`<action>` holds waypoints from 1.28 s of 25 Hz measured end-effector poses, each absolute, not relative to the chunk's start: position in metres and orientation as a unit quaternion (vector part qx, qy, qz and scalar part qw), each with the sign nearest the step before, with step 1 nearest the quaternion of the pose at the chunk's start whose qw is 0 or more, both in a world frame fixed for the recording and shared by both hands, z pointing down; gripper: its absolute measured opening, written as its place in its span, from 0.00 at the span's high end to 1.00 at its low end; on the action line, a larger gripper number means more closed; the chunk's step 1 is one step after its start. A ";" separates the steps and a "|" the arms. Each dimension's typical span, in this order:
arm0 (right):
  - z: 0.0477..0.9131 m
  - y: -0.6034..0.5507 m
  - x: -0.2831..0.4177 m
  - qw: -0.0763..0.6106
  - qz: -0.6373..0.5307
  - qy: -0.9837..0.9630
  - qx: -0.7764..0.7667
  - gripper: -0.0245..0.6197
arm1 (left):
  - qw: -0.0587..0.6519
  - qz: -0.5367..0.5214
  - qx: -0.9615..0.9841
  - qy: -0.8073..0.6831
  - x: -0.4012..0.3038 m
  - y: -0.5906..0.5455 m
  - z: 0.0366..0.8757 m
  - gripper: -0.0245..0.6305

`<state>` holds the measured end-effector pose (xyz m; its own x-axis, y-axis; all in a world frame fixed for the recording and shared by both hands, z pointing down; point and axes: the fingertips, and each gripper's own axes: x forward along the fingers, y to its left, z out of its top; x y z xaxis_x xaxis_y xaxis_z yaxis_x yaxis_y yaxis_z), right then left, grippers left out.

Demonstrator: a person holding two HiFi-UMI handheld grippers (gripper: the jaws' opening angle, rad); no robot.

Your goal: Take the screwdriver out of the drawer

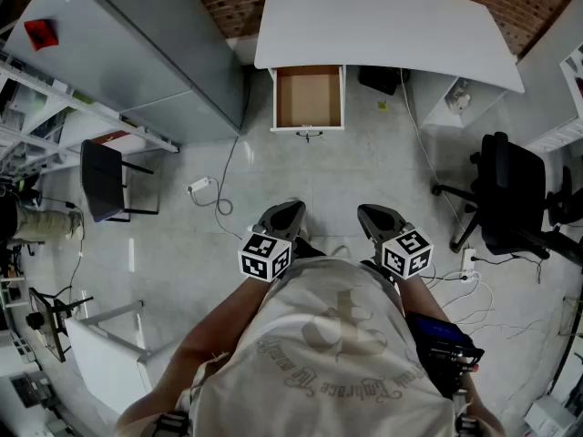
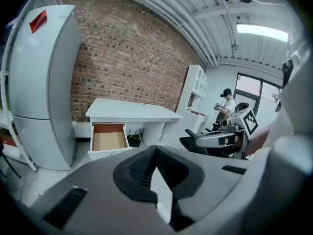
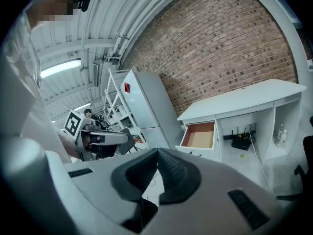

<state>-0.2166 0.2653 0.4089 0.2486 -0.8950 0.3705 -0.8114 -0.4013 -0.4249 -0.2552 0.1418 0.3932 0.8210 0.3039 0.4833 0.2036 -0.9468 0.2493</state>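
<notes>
In the head view the drawer [image 1: 309,98] stands pulled open under the white desk [image 1: 383,25], well apart from the person, with a stretch of bare floor between. Its brown bottom looks bare from here. No screwdriver can be made out, so it is either tucked out of sight or too small to tell at this range.

The likely trouble is on the way over. A loose cable [image 1: 219,194] trails across the floor at the left and an office chair [image 1: 515,198] stands at the right, so a careless step could snag or bump one. Reaching into the drawer with the jaws as they are would also only push a tool about rather than grasp it.

The left gripper [image 1: 291,208] and right gripper [image 1: 369,213] are held low and close to the body, side by side, both pointing forward towards the desk.

In the left gripper view the jaws meet at their tips with nothing between them. The open drawer sits beyond, beside a grey refrigerator [image 2: 41,87].

In the right gripper view the jaws are likewise pressed together and empty. The drawer shows beyond them, its visible floor plain, with no tool discernible.
</notes>
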 end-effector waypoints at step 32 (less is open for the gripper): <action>0.404 0.302 -0.214 0.077 -0.274 0.518 -0.807 0.92 | 0.065 0.254 0.955 0.139 -0.262 0.173 0.379 0.93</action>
<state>-0.2139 0.3022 0.4036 0.3135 -0.8779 0.3619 -0.7936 -0.4515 -0.4078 -0.2617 0.1728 0.3787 0.8318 0.2991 0.4676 0.2328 -0.9527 0.1953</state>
